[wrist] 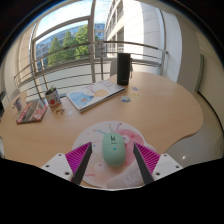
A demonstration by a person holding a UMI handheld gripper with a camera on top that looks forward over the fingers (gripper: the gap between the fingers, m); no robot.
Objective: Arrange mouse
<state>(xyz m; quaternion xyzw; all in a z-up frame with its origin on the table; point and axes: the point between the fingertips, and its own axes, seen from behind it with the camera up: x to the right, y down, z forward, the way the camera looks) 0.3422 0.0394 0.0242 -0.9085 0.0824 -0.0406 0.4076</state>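
Observation:
A mint-green computer mouse [115, 150] lies on a round pink and white mouse mat [96, 137] on the wooden table [150, 110]. My gripper [113, 160] is open, with its pink-padded fingers [79, 158] on either side of the mouse. The mouse stands between them with a gap at each side and rests on the mat.
A black cylindrical speaker [123, 68] stands at the far edge of the table. Open magazines [92, 96] lie in front of it, with a cup [53, 100] and a book [31, 111] further left. A railing and large windows lie beyond the table.

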